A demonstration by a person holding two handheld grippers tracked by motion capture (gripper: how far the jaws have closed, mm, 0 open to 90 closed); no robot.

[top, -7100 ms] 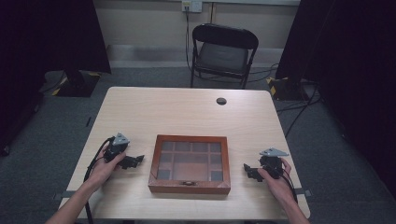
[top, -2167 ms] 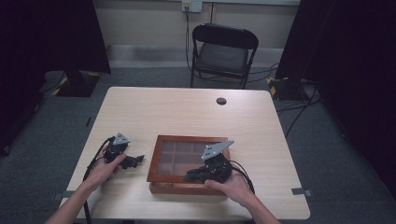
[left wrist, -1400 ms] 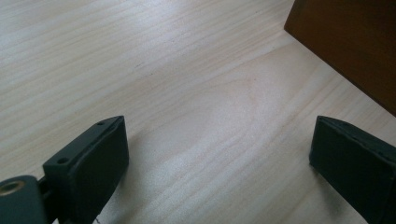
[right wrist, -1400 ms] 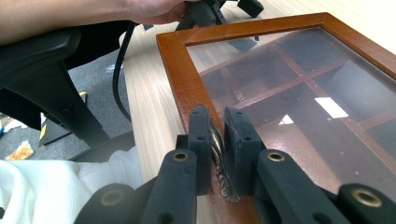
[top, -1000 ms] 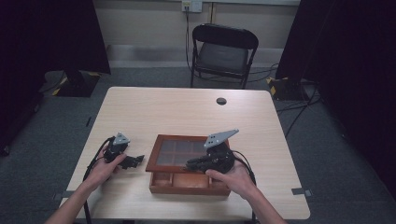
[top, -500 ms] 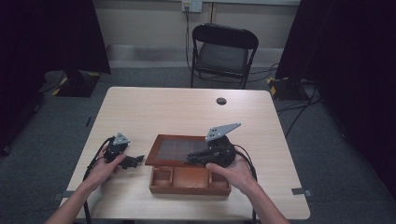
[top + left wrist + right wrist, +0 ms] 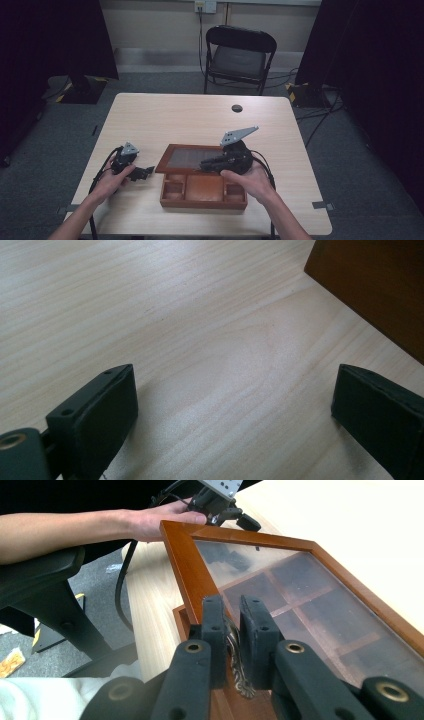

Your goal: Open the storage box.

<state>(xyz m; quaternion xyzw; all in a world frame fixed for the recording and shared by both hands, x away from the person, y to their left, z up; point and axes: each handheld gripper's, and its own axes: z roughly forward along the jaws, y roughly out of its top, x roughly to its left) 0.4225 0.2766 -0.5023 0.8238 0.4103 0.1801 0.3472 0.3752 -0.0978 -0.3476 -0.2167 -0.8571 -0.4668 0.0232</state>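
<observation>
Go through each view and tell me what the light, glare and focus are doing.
High view: even light on the table, dark curtains at both sides, mildly soft overall. Left gripper view: sharp wood grain with a pale sheen mid-table, soft shadows under the left gripper, the box corner dark. Right gripper view: the glass lid shows hazy reflections, and the right gripper is blurred close to the lens.

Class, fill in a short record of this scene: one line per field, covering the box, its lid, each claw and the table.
box: wooden box with compartments, near the front edge of the table
lid: glass-paned lid raised at the front, tilted, hinged at the back
right claw: right claw shut on the metal clasp at the lid's front edge
left claw: left claw open, resting on the table left of the box, holding nothing
other: small dark disc near the far edge; folding chair beyond the table
</observation>
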